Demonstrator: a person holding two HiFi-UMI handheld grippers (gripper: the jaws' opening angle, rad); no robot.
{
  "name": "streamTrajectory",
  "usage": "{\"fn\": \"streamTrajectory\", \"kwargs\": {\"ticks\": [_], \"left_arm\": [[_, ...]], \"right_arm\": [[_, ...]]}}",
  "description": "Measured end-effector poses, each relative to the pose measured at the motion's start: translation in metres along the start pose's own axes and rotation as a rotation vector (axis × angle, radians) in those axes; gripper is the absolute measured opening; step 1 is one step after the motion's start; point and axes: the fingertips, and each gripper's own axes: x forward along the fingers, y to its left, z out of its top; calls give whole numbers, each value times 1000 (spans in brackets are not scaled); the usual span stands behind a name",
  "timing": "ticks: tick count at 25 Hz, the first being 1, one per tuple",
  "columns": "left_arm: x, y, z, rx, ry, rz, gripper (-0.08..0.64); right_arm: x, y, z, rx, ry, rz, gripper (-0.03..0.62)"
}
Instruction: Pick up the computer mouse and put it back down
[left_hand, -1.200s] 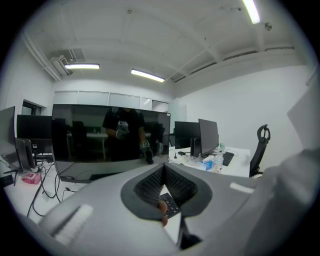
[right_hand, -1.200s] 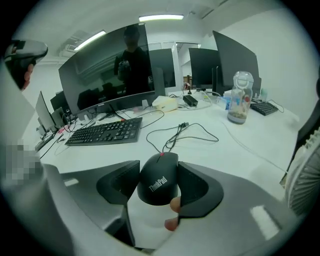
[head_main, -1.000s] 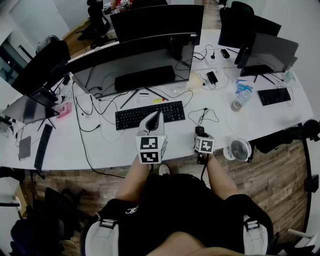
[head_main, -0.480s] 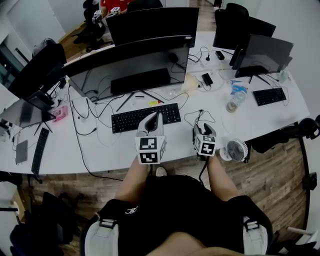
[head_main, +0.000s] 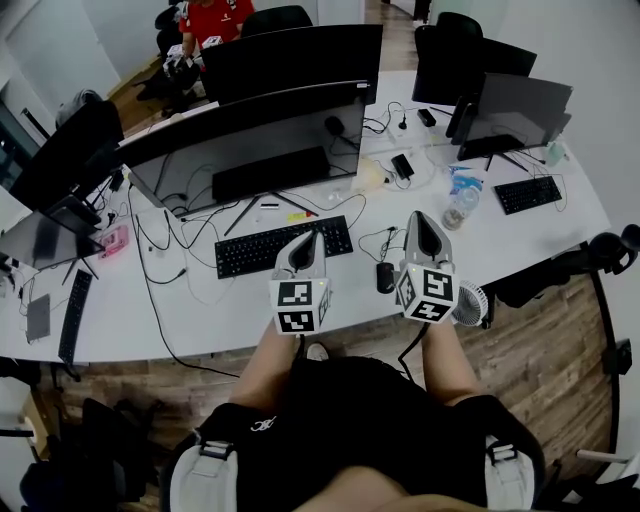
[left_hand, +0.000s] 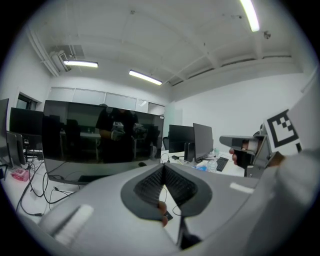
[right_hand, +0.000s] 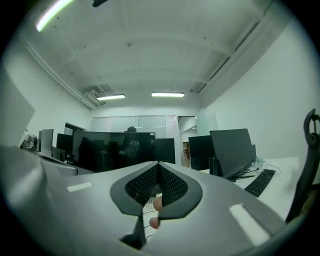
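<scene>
Mouse (head_main: 386, 277) lies on worktop (head_main: 220, 300); right claw (head_main: 424, 228), just closed on nothing, hangs above. Left claw (head_main: 310, 245) pressed together too. Looks done: keep both clear.

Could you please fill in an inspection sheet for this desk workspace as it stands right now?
Surface: white desk, crowded toward the back.
Job's things: black computer mouse lies on the desk, untouched, just left of the right claw in the head view.
Clutter: keyboard, water bottle, small fan at the front edge.
Grippers: left claw shut, empty; right claw's jaws have just been closing, now together, nothing between them.
Cables: black cables loop across the desk.
Surroundings: curved monitor, wood floor, person in red at a far desk.
</scene>
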Motion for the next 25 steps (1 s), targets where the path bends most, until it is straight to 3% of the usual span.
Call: {"fn": "streamTrajectory", "kwargs": {"ticks": [25], "left_arm": [[4, 12, -2, -14, 0, -34, 51]], "right_arm": [[7, 27, -7, 11, 22, 27, 5]]}}
